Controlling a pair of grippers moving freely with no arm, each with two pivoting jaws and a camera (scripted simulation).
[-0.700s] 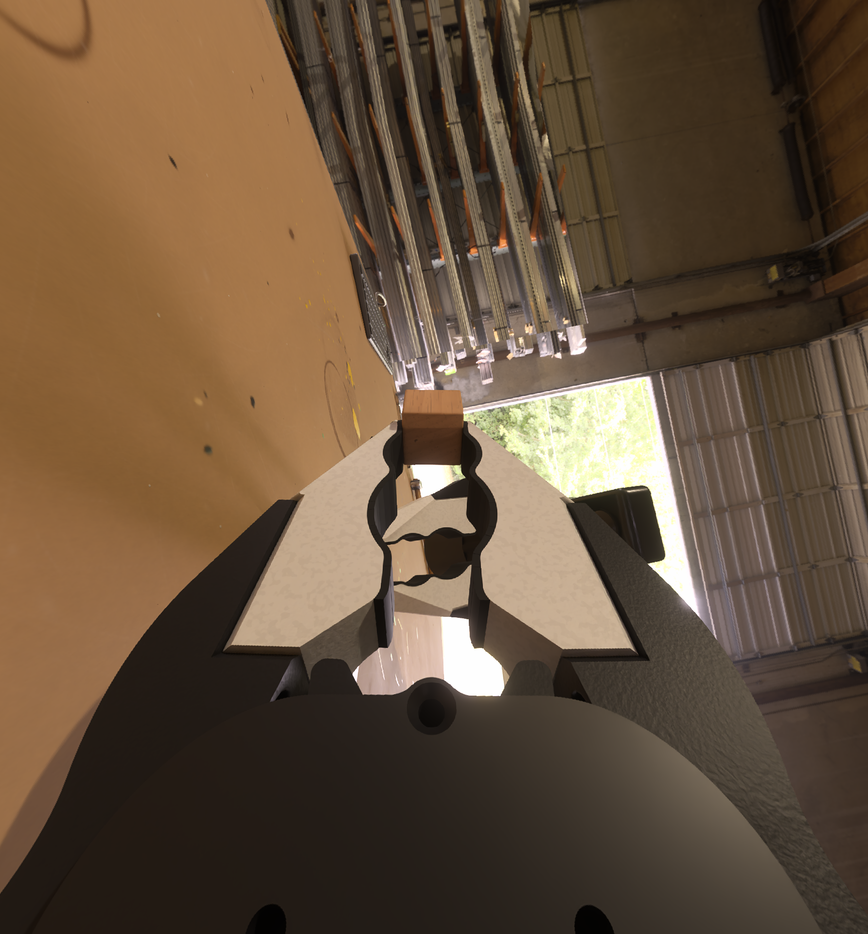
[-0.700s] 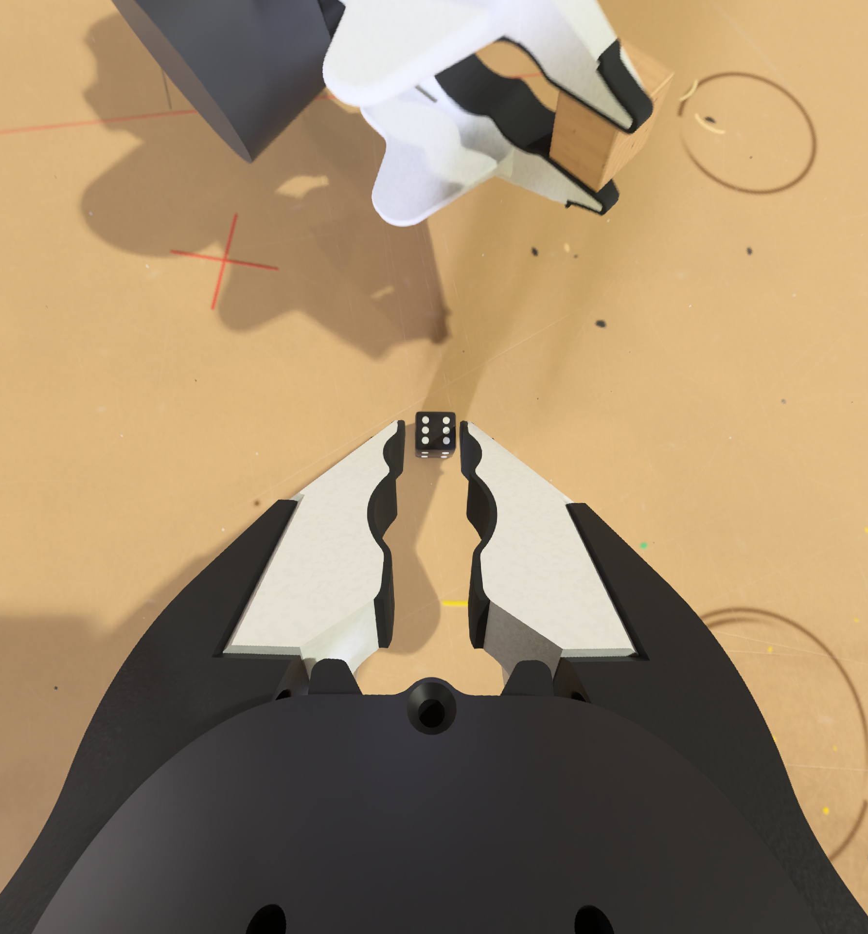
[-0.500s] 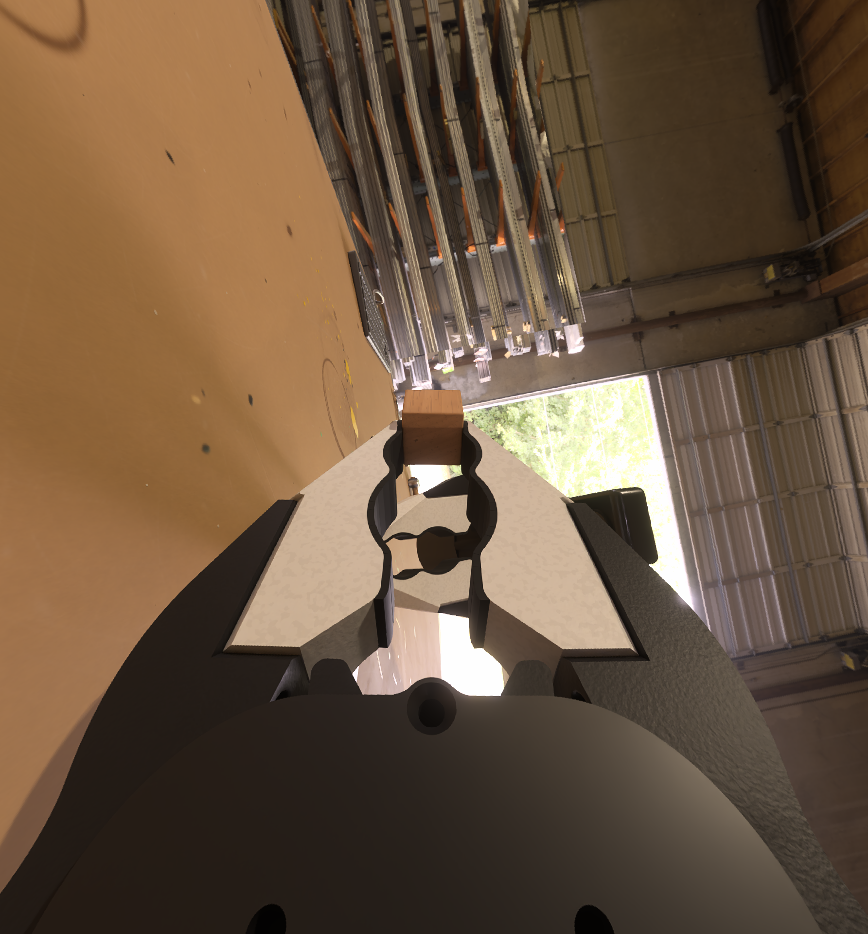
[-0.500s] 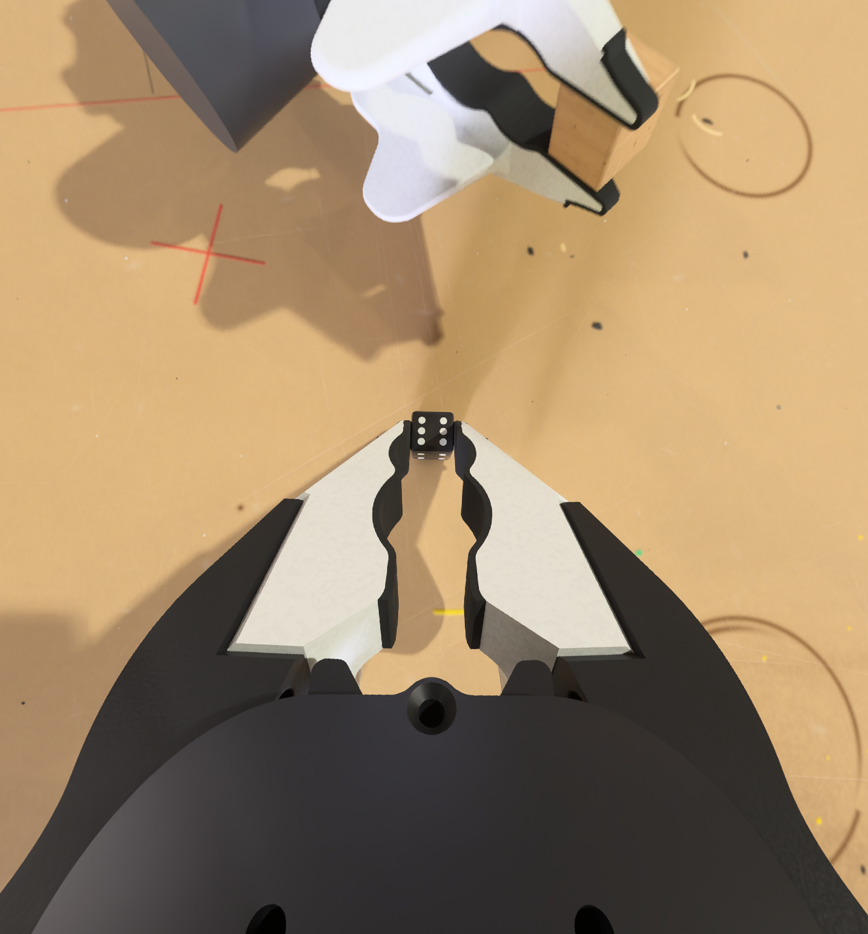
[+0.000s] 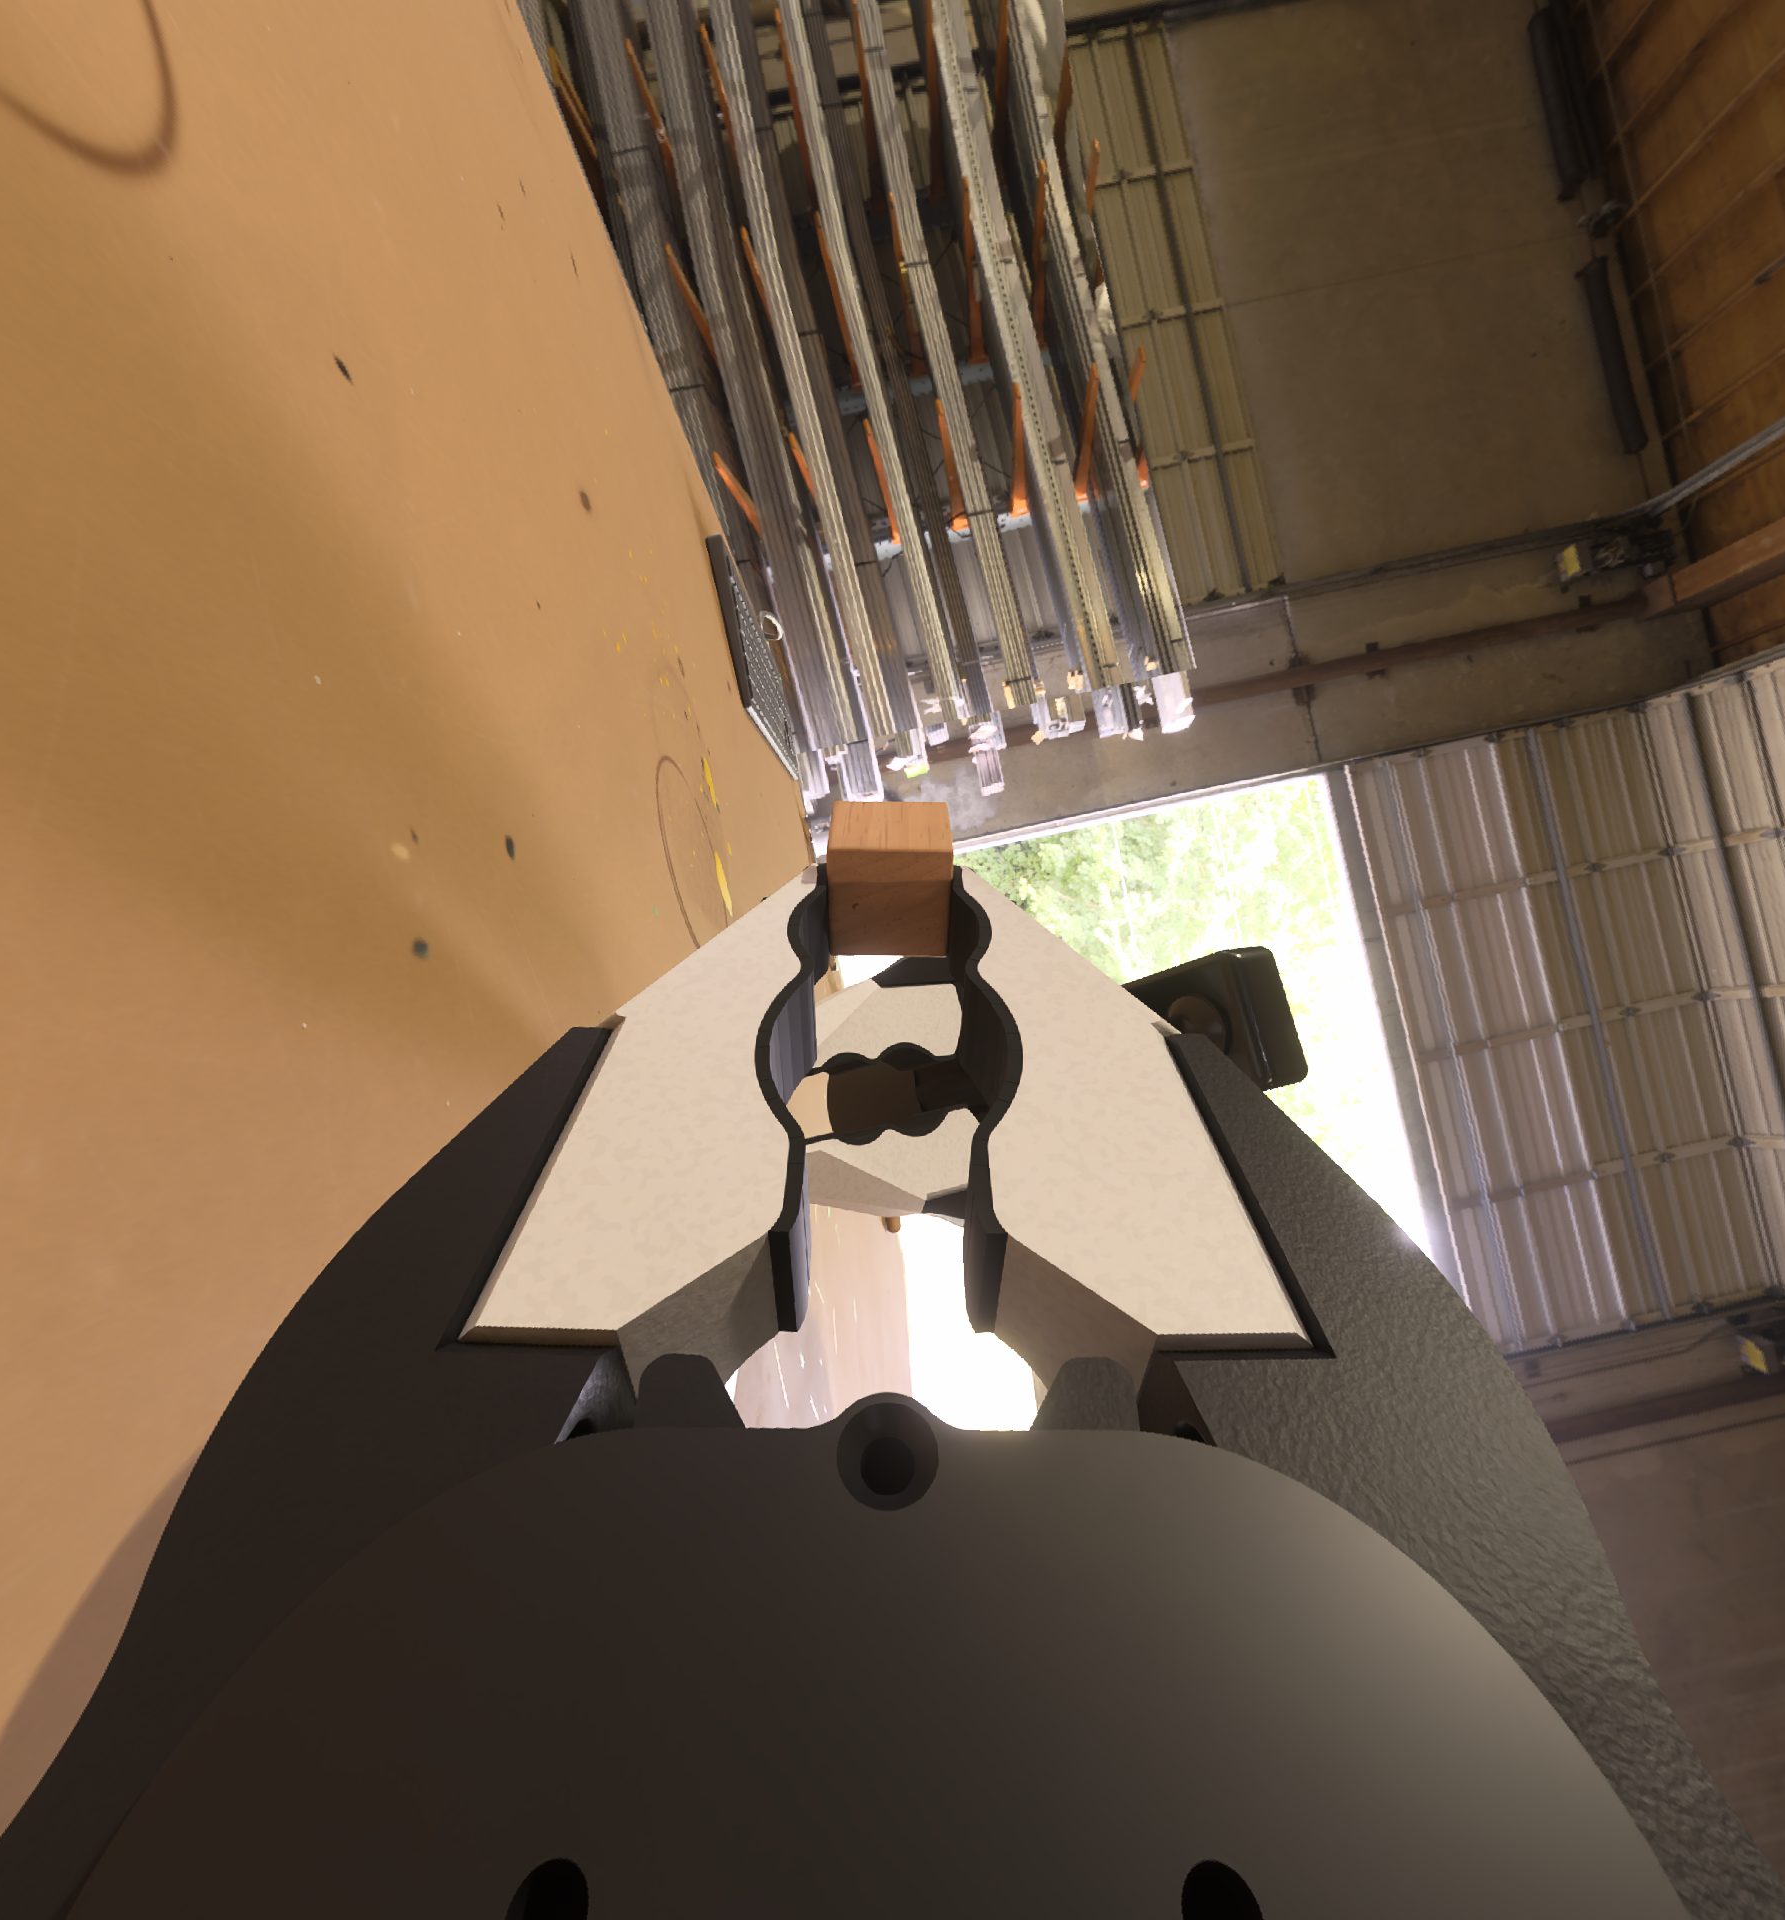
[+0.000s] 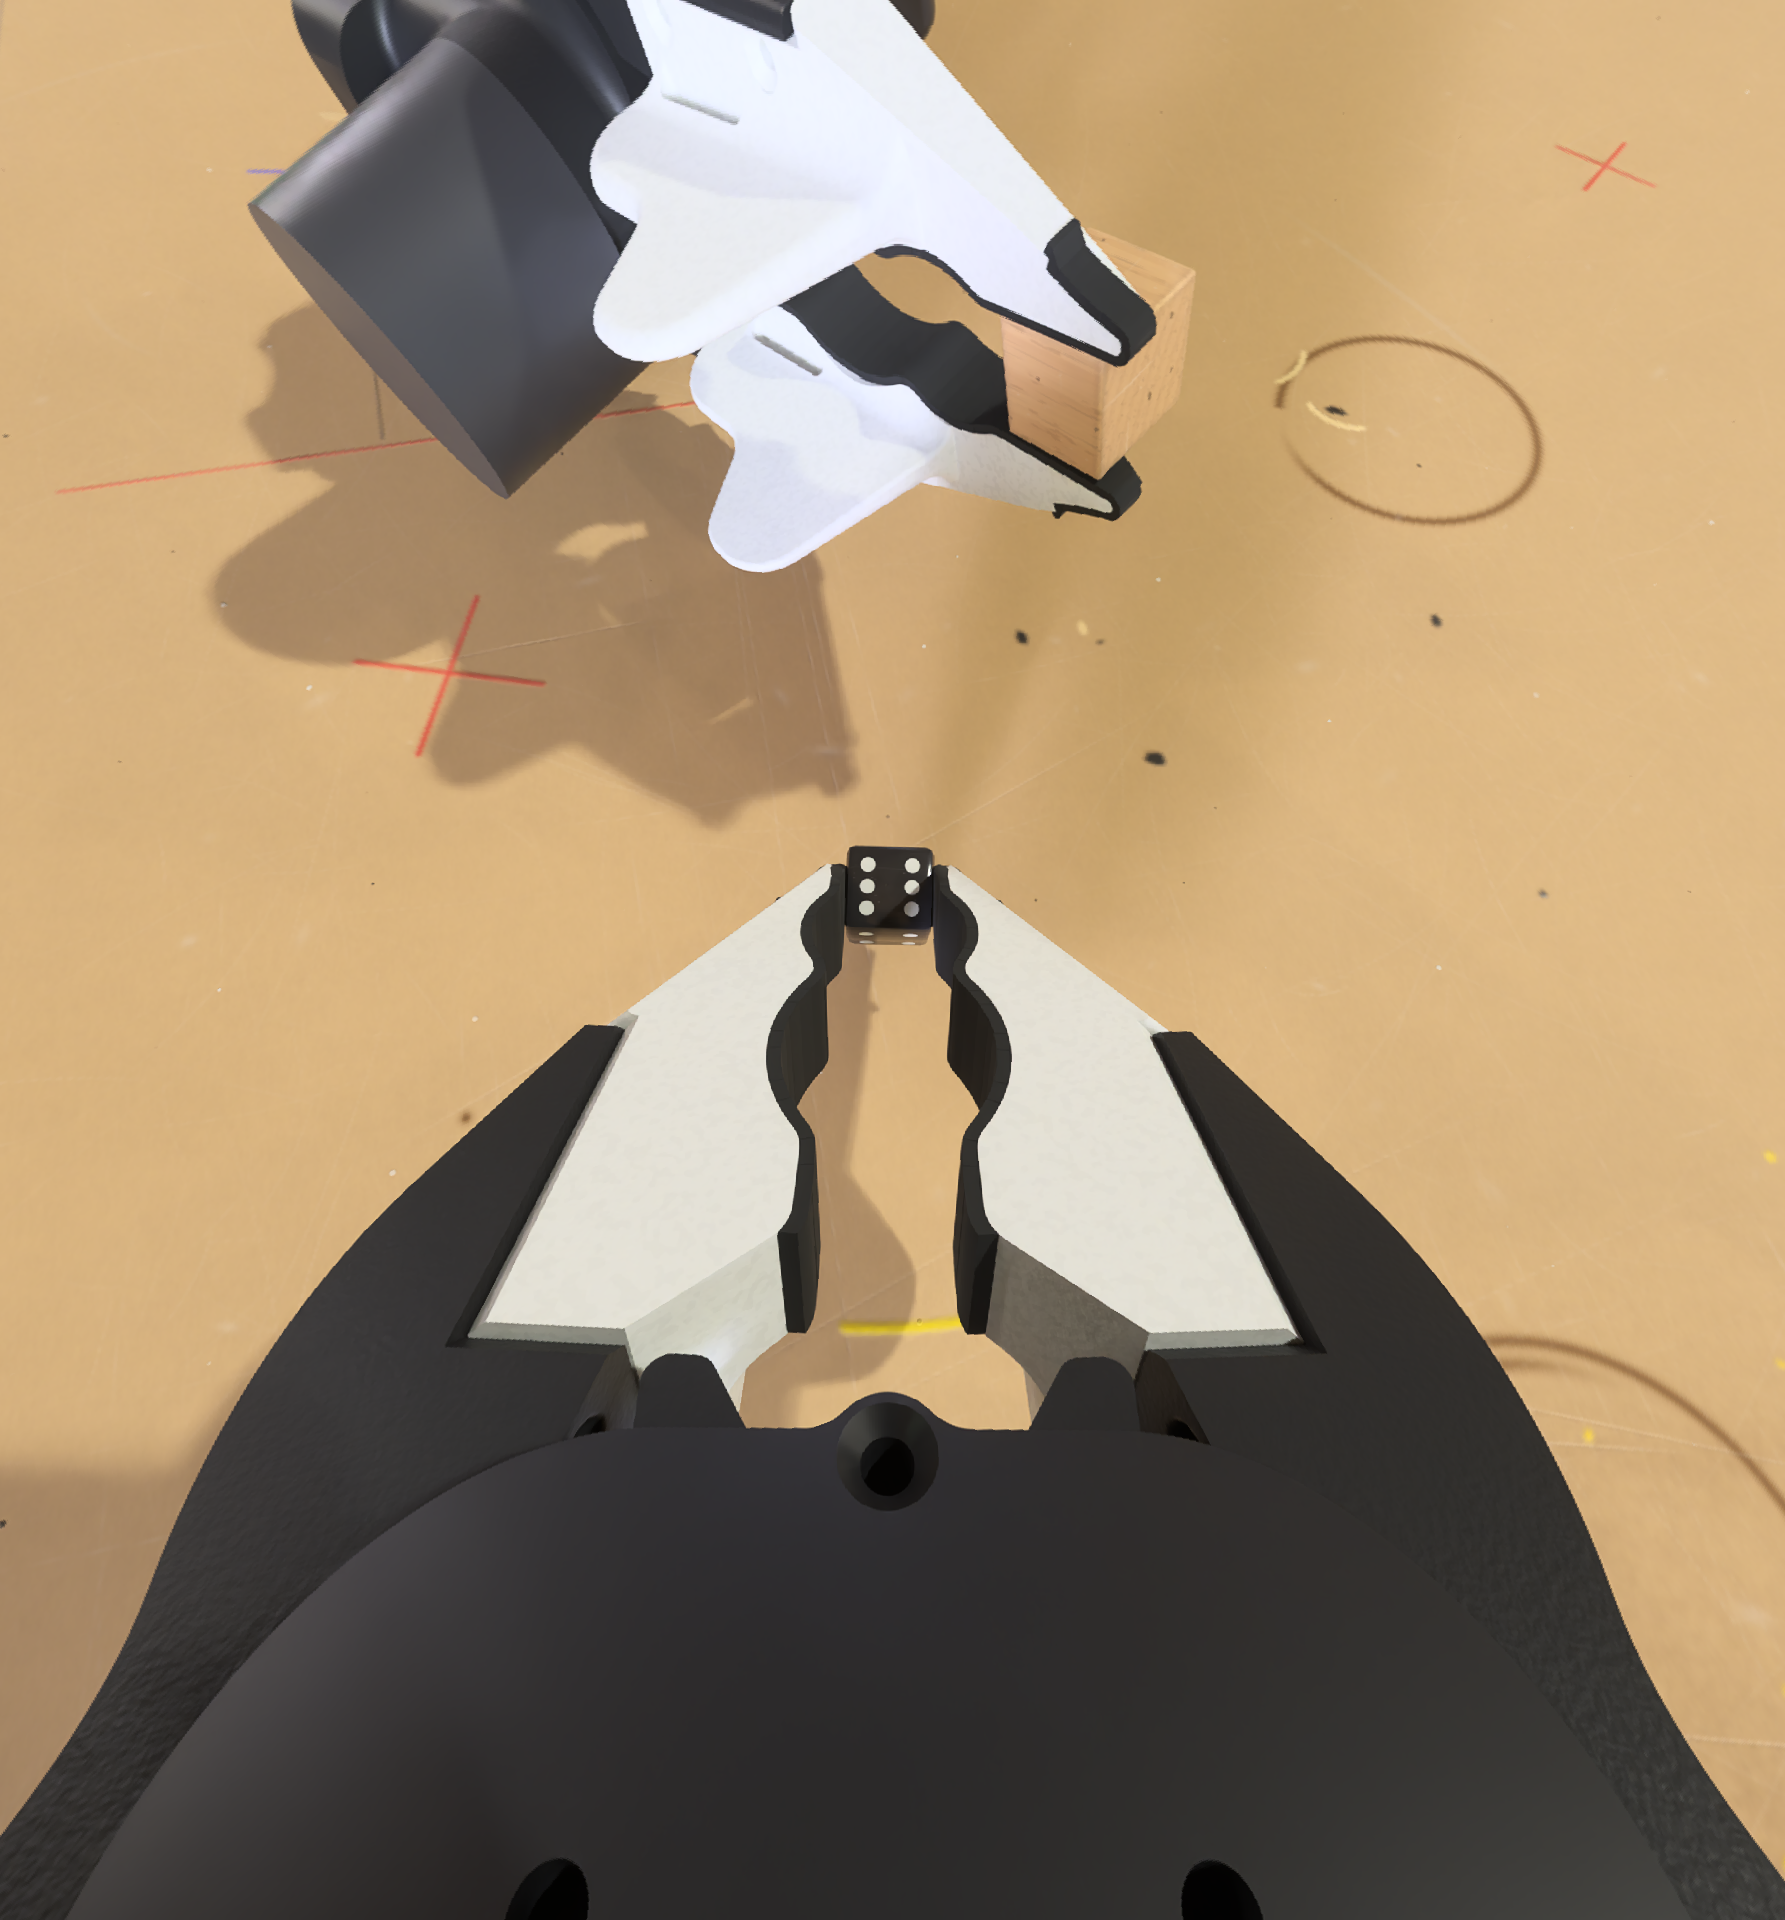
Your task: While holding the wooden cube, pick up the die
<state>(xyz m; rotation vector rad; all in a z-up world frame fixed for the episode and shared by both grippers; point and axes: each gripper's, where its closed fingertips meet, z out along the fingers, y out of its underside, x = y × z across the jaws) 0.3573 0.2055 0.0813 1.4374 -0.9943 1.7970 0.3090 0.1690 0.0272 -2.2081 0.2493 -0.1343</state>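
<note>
My left gripper point(image 5: 888, 914) is shut on the wooden cube point(image 5: 888, 878), held at its fingertips well above the tan tabletop point(image 5: 244, 727). In the right wrist view the left gripper point(image 6: 1122, 416) hangs at the top with the cube point(image 6: 1127, 353) between its white fingers. My right gripper point(image 6: 889, 904) points down at the tabletop point(image 6: 1387, 935), and its two fingertips press both sides of the small black die point(image 6: 889, 894) with white pips. Part of the right gripper point(image 5: 1231, 1008) shows beyond the left fingers in the left wrist view.
Red cross marks point(image 6: 448, 675) and dark ring stains point(image 6: 1407, 426) lie on the tabletop. The left gripper's shadow point(image 6: 607, 644) falls on the board beyond the die. Racks of metal bars point(image 5: 919, 416) and an open doorway point(image 5: 1127, 904) stand past the table edge.
The right fingers have closed from a narrow gap onto the die. The tabletop marks have shifted and shrunk slightly while the die stays between the tips. The left gripper still holds the cube.
</note>
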